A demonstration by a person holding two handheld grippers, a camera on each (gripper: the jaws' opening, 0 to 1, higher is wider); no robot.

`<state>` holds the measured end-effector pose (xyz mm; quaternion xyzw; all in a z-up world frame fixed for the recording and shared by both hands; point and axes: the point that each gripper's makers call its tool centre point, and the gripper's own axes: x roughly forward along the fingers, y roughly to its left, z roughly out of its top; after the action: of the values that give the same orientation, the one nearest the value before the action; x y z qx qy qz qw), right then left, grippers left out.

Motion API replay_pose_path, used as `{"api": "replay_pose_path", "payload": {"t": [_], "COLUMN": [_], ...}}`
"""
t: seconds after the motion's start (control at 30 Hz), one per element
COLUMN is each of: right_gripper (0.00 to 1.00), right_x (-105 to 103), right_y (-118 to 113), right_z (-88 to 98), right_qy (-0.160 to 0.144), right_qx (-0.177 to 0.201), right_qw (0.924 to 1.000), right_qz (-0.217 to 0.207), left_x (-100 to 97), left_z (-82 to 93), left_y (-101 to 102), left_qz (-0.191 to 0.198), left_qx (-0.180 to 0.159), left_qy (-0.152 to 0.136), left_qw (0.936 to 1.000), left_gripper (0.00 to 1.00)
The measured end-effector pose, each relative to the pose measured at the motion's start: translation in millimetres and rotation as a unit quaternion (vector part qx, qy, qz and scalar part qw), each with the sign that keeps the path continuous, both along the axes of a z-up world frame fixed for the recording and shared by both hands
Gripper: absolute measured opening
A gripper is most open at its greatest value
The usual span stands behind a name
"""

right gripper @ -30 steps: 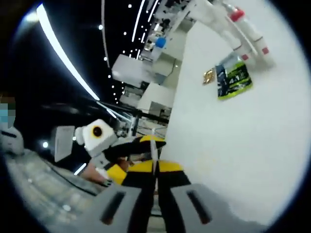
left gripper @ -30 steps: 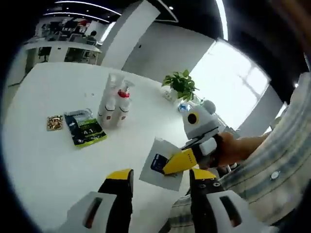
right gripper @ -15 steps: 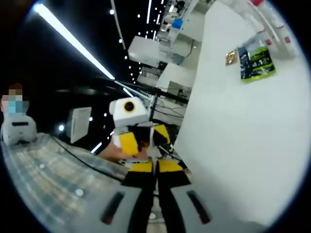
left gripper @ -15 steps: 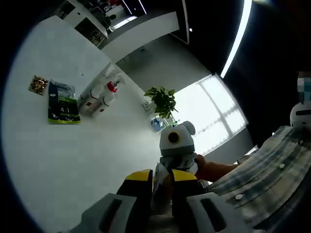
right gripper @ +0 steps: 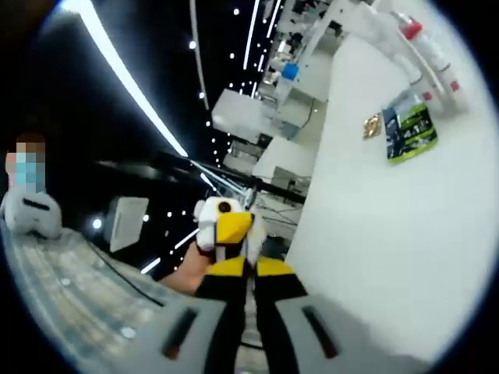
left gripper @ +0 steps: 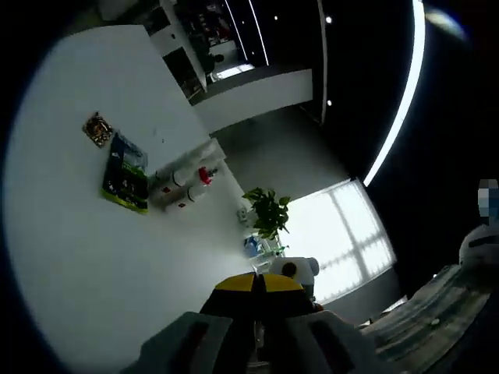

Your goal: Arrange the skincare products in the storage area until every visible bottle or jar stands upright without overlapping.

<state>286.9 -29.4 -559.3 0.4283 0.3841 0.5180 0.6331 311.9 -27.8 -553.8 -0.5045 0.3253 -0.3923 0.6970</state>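
Two white bottles (left gripper: 184, 187) with red tops stand close together far off on the white table (left gripper: 70, 257); the right gripper view has them (right gripper: 421, 43) at its upper right. My left gripper (left gripper: 257, 287) is shut at the table's near edge, with a thin white card held edge-on between its yellow tips. My right gripper (right gripper: 248, 269) is shut on the same card (right gripper: 247, 259), facing the left gripper (right gripper: 231, 230) tip to tip. Both grippers are well away from the bottles.
A green packet (left gripper: 125, 175) and a small snack packet (left gripper: 97, 128) lie beside the bottles. A potted plant (left gripper: 265, 214) stands past the table's far edge. A person's hand (right gripper: 183, 276) and checked sleeve (right gripper: 62, 312) are close behind the left gripper.
The left gripper has shut on the card that the right gripper holds, and the two now meet nose to nose. Both views have rolled and tilted with the hands; the bottles and packets stay put.
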Motion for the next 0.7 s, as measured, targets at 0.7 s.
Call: {"api": "replay_pose_path", "payload": {"t": [0.7], "right_gripper": [0.0], "right_x": [7], "right_y": [-10], "right_z": [-9.9], "right_qy": [0.0], "right_qx": [-0.026], "right_qw": [0.9988], "right_qz": [-0.041], "left_x": [-24.4], "left_z": [-14.7], "left_y": [4], "left_qz": [-0.006], "left_qx": [0.058], "left_qy": [-0.008], "left_qw": [0.9982], "left_gripper": [0.1]}}
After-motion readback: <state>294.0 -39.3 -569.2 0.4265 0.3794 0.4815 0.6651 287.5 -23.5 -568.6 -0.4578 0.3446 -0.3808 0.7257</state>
